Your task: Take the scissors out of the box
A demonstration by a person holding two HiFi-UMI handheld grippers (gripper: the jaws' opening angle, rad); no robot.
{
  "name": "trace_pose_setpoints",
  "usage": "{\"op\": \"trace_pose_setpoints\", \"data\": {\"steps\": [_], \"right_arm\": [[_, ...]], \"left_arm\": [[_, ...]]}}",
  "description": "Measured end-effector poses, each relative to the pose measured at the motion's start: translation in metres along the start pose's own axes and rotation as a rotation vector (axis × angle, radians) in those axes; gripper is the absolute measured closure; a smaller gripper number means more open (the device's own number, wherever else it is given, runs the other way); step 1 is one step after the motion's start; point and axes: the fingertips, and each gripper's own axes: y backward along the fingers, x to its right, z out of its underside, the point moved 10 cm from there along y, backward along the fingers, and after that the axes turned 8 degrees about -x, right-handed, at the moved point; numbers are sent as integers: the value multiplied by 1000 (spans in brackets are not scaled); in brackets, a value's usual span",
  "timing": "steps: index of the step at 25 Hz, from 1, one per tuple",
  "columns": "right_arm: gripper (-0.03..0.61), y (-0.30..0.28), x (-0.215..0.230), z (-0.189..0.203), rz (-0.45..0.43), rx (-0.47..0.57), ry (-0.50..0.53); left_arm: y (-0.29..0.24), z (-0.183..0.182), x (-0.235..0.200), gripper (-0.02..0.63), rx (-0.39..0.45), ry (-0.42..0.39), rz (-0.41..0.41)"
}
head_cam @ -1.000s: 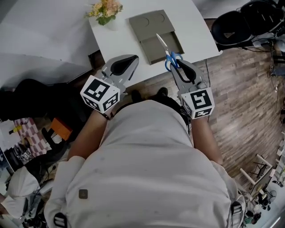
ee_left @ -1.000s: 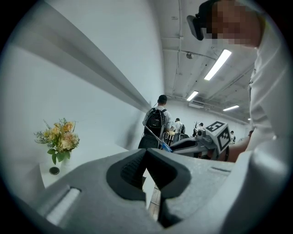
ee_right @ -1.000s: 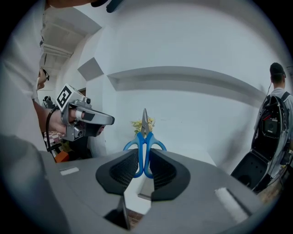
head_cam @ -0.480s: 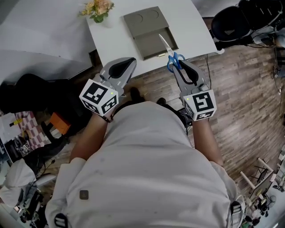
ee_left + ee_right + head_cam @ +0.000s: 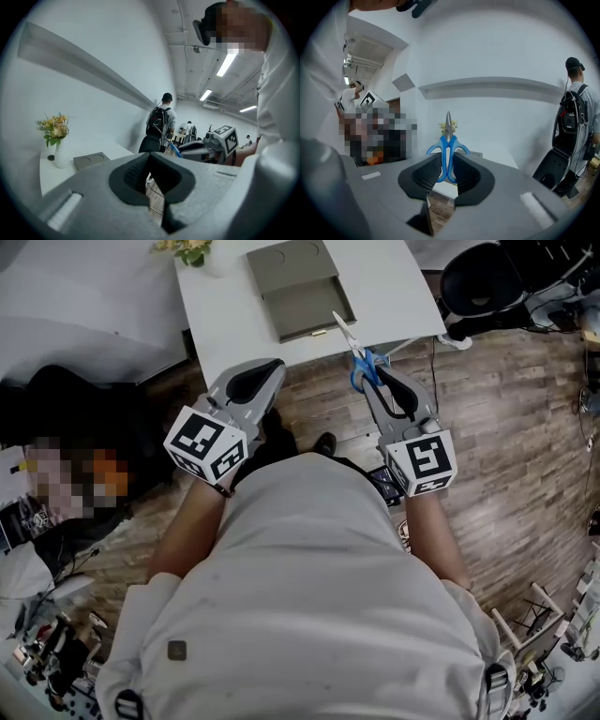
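Right gripper (image 5: 446,172) clamped on blue handles of scissors (image 5: 448,143), blades pointing far. Scissors already out of box (image 5: 298,285), near right of it, over table (image 5: 398,296) edge. Left gripper (image 5: 265,373) closed, empty. Keep grip firm and level, blades away from body.

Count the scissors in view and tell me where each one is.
1. The blue-handled scissors are out of the box, gripped by their handles in the right gripper, blades pointing toward the white table. The box's open tray shows no other pair.
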Motion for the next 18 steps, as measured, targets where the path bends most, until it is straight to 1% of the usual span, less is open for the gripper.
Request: {"op": "trace_pose_setpoints", "data": {"steps": [7, 10, 14, 18], "right_arm": [[482, 26, -2, 22, -70, 13, 8], [483, 32, -7, 28, -90, 11, 8], [483, 40, -21, 29, -87, 23, 5], [482, 48, -36, 29, -62, 23, 11]], "left_arm": [[10, 15, 42, 609, 2, 13, -66], [18, 21, 54, 609, -9, 16, -77], [31, 27, 59, 609, -11, 12, -79], [39, 28, 63, 609, 2, -11, -50]]}}
